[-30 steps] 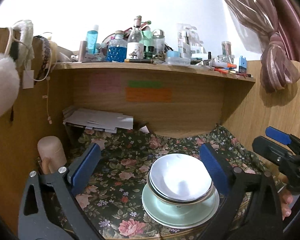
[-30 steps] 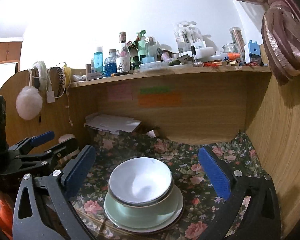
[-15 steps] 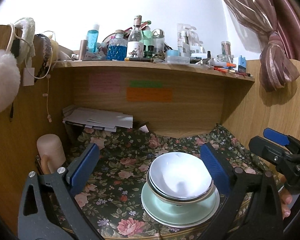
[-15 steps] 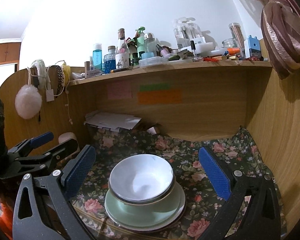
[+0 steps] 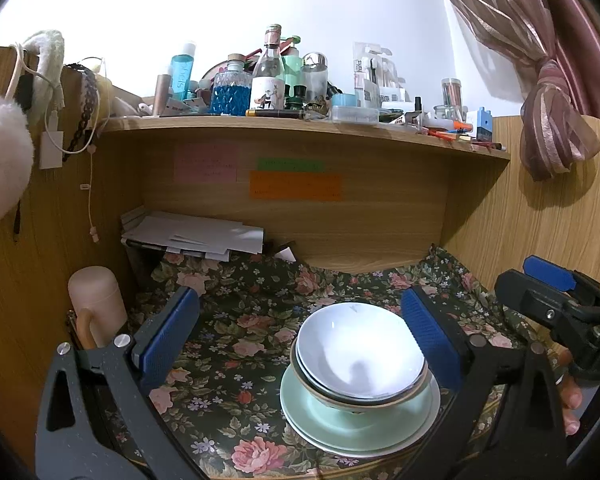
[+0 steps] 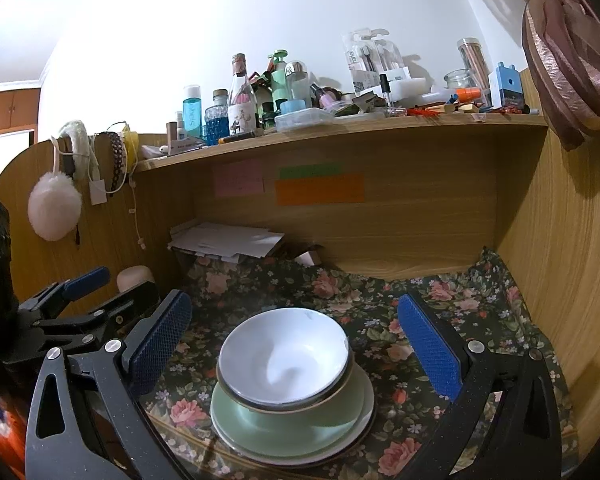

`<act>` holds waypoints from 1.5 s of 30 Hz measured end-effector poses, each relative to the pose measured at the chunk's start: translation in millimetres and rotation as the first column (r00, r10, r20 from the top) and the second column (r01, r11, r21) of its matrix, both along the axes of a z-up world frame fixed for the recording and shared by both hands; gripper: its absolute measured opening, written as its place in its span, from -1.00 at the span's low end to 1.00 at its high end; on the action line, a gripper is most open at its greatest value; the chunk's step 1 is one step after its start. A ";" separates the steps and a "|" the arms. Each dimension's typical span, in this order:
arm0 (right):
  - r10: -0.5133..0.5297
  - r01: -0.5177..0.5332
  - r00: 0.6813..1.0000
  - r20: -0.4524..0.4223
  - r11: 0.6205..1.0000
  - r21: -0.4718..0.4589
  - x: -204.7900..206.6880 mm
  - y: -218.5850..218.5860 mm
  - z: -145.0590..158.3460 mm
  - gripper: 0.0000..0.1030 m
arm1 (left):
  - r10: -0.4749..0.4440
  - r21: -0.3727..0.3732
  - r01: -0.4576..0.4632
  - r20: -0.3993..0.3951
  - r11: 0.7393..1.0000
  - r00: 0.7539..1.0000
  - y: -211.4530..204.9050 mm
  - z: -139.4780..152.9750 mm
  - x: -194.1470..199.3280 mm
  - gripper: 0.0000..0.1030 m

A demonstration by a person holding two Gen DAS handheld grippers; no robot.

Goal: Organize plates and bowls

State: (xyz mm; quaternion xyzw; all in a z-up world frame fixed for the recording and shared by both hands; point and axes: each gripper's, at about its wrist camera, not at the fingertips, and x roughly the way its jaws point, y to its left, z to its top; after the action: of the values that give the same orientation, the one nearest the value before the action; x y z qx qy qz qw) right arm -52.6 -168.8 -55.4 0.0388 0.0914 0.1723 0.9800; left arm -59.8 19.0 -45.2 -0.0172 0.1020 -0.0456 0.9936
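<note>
Bowls (image 5: 360, 356) are nested on the stacked plates (image 5: 364, 424) close to the front edge of the desk (image 6: 188, 432), on the floral cloth (image 5: 240, 312). Left gripper (image 5: 300, 336) and right gripper (image 6: 296, 344) are both spread wide, nothing held. Risk: a nudge to the rim could slide the stack off the front edge, or the cloth could be dragged. Bowl count can't be made out; the plates' near rim is partly hidden.

Your two wrist cameras sit low and near, facing 12 o'clock into the desk nook; both share the bowls (image 5: 360, 354) (image 6: 284, 354) and shelf (image 5: 300, 130) (image 6: 340, 128).
</note>
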 end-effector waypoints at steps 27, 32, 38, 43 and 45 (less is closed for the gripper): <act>0.003 -0.003 1.000 -0.006 1.000 0.015 1.7 1.5 -0.4 1.00 | -0.018 0.001 0.018 -0.004 1.000 1.000 -3.9 -3.3 4.3 1.00; 0.004 -0.004 1.000 -0.009 1.000 0.023 1.0 0.6 -1.0 1.00 | -0.017 0.000 0.017 -0.005 1.000 1.000 -4.5 -3.1 4.3 1.00; 0.001 -0.001 1.000 -0.004 1.000 0.021 0.2 0.5 -0.5 1.00 | -0.032 -0.004 0.032 -0.012 0.999 0.999 -4.0 -2.3 5.3 1.00; 0.004 -0.004 1.000 -0.005 1.000 0.021 0.2 0.5 -0.3 1.00 | -0.035 -0.003 0.035 -0.015 0.999 0.999 -5.3 -2.3 5.9 1.00; 0.009 -0.009 1.000 -0.006 1.000 0.022 1.1 0.2 -0.1 1.00 | -0.039 -0.005 0.039 -0.021 0.999 0.999 -4.5 -2.7 6.9 1.00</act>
State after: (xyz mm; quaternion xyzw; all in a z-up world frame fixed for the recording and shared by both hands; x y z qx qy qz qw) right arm -51.5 -168.6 -55.6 0.0495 0.0928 0.1773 0.9785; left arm -52.9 14.5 -47.8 -0.0180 0.1127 -0.0648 0.9913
